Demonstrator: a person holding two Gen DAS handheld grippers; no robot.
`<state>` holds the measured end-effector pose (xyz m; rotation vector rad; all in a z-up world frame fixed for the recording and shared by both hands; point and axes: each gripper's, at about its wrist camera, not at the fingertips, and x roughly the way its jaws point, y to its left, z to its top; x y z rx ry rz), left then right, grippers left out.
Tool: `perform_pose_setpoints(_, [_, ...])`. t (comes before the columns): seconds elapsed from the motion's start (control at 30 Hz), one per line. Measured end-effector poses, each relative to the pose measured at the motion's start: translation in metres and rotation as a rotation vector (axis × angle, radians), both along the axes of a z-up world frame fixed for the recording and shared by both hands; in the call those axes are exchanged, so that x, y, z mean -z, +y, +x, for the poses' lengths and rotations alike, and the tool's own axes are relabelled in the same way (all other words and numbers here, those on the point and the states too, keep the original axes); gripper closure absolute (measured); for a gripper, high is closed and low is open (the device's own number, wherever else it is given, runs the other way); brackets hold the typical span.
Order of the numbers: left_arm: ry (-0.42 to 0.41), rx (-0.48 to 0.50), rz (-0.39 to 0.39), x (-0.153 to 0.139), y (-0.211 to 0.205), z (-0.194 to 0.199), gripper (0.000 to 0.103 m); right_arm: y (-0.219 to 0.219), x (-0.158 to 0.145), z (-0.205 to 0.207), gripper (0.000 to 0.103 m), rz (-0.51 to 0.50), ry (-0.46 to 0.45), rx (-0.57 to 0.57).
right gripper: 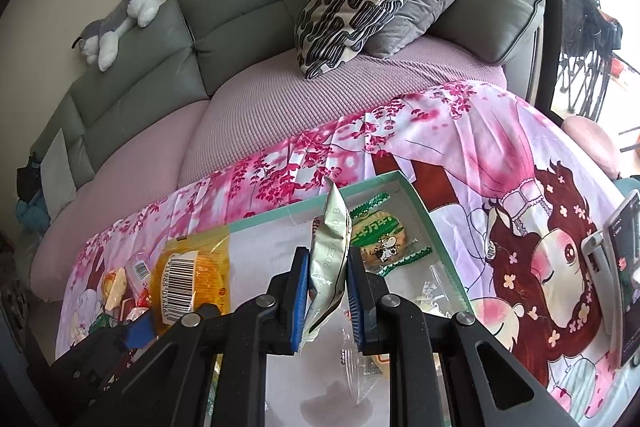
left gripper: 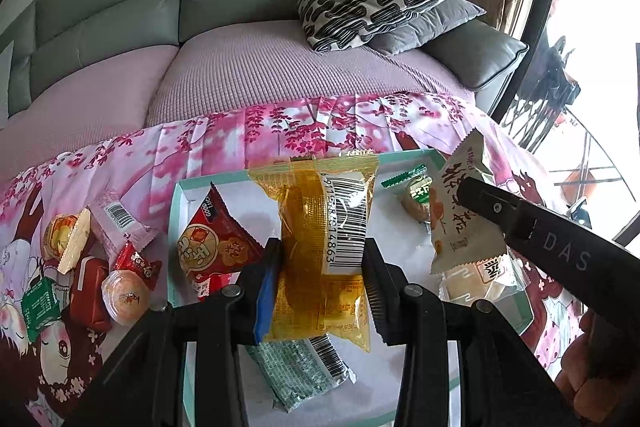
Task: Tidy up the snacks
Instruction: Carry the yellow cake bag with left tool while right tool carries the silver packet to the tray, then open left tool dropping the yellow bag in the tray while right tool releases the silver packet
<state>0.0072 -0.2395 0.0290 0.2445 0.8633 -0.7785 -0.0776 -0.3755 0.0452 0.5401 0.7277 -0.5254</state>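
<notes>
Yellow snack packet [left gripper: 320,251] sits clamped in the left gripper [left gripper: 320,287] above the teal-rimmed tray [left gripper: 178,223]; at three o'clock, the right gripper [right gripper: 328,303] pinches a white packet [right gripper: 330,267] over that tray

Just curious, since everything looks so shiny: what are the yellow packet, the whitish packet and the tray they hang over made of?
Yellow packet: see-through glossy plastic film; the contents show through.
Whitish packet: probably opaque matte film, creased, with a printed date.
Tray: looks like cardboard, a thin teal rim around a white floor, though coated plastic is possible.
</notes>
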Motion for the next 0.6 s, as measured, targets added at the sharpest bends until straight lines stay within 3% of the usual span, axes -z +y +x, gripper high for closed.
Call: perform_pose_setpoints(0.6, [-0.016,-0.034,-0.009,-0.013,0.011,0.002,0.059,0.002,0.007,0.006,0.083,0.011,0.030,-0.017])
